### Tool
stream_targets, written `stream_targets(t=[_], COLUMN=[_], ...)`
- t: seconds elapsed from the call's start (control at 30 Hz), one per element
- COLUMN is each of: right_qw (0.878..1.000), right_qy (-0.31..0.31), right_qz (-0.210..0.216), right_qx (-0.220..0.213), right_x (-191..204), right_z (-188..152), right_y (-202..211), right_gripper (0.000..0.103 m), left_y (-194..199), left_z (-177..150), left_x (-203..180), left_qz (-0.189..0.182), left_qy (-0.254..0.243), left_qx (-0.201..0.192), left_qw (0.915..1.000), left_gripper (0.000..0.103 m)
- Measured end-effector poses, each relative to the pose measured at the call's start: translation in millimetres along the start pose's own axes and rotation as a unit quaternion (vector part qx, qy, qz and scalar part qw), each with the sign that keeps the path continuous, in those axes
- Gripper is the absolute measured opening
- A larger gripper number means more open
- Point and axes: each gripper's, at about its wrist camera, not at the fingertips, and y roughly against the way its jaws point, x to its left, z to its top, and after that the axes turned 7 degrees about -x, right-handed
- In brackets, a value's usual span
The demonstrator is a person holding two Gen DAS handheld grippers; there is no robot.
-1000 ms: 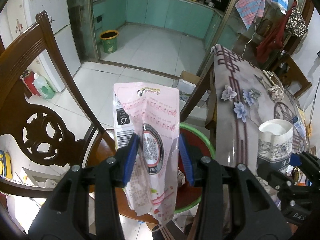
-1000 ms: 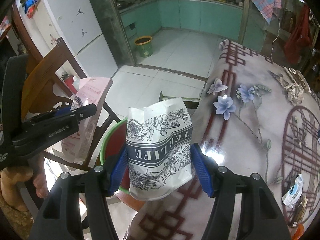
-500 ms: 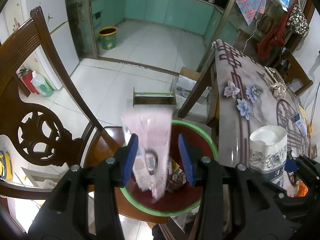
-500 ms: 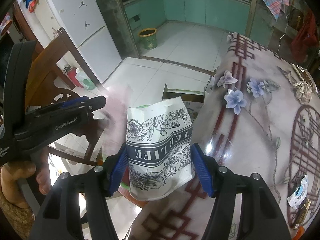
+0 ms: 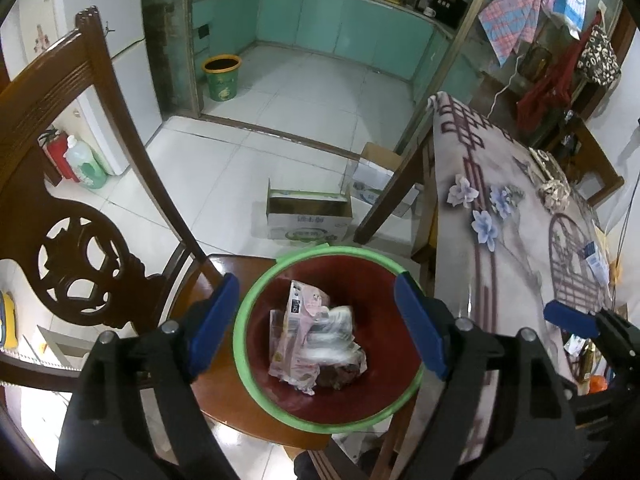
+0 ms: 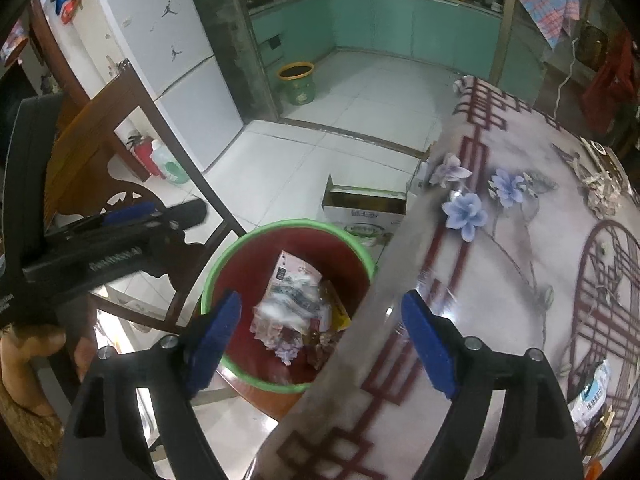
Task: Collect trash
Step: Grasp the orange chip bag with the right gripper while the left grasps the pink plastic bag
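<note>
Pink crumpled wrapper [image 5: 304, 320] lies in the red bin [image 5: 256, 292]; both grippers' jaws wide.

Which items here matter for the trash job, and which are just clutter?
Job:
red bin with green rim
pink pouch lying in the bin
crumpled cup on top of it
left gripper, open above the bin
right gripper, open
wrapper on the tablecloth, possibly next

Lying about:
carved chair
cardboard box
green-yellow pail
fridge

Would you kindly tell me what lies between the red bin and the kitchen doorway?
In the left wrist view, an open cardboard box sits on the white floor tiles beyond the red bin.
</note>
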Motion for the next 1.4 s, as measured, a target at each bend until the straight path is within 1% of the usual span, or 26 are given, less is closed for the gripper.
stream_targets(t=[0.17, 0.23, 0.43, 0.53, 0.6, 0.7, 0.8, 0.87, 0.9, 1.0, 1.07, 1.17, 1.27, 1.33, 1.4], right_qw=[1.000, 0.999, 0.996, 0.991, 0.986, 0.978, 0.963, 0.956, 0.953, 0.945, 0.942, 0.939, 0.944, 0.948, 0.950], right_qy=[-0.016, -0.028, -0.070, -0.102, -0.126, -0.158, -0.190, -0.198, -0.196, -0.186, -0.191, -0.205, -0.211, -0.207, -0.199], right_qz=[-0.016, -0.024, -0.056, -0.079, -0.100, -0.134, -0.188, -0.217, -0.233, -0.269, -0.276, -0.274, -0.249, -0.236, -0.227], right_qx=[0.003, 0.000, -0.025, -0.028, -0.031, -0.032, -0.029, -0.020, -0.013, 0.006, 0.016, 0.030, 0.045, 0.061, 0.081], right_x=[-14, -21, -49, -73, -95, -127, -172, -197, -211, -245, -264, -294, -313, -325, -334], right_z=[-15, -23, -49, -65, -79, -101, -133, -152, -164, -195, -213, -239, -259, -269, -275], right_y=[17, 29, 68, 84, 97, 116, 144, 160, 168, 189, 197, 204, 201, 193, 185], right_gripper=[0.080, 0.080, 0.080, 0.080, 0.080, 0.080, 0.080, 0.080, 0.080, 0.080, 0.080, 0.080, 0.080, 0.080, 0.080], left_y=[22, 28, 45, 52, 57, 59, 63, 67, 70, 74, 75, 81, 85, 87, 88], left_z=[-3, -7, -18, -23, -28, -36, -44, -50, -53, -67, -80, -100, -118, -136, -158], left_x=[-4, -11, -48, -70, -85, -105, -128, -144, -155, -183, -206, -241, -274, -299, -323], left_qz=[-0.005, -0.014, -0.044, -0.058, -0.068, -0.082, -0.093, -0.098, -0.102, -0.112, -0.118, -0.131, -0.144, -0.165, -0.191], left_qy=[0.003, -0.002, -0.042, -0.066, -0.075, -0.087, -0.098, -0.106, -0.110, -0.118, -0.120, -0.131, -0.143, -0.149, -0.156], left_qx=[-0.023, -0.023, -0.027, -0.033, -0.036, -0.029, -0.026, -0.027, -0.028, -0.026, -0.014, 0.000, 0.010, 0.024, 0.048], left_qw=[0.9997, 0.9996, 0.9978, 0.9956, 0.9942, 0.9925, 0.9906, 0.9892, 0.9882, 0.9864, 0.9857, 0.9826, 0.9792, 0.9747, 0.9678], left_gripper=[0.078, 0.078, 0.079, 0.082, 0.082, 0.082, 0.082, 0.083, 0.085, 0.085, 0.085, 0.085, 0.085, 0.092, 0.094])
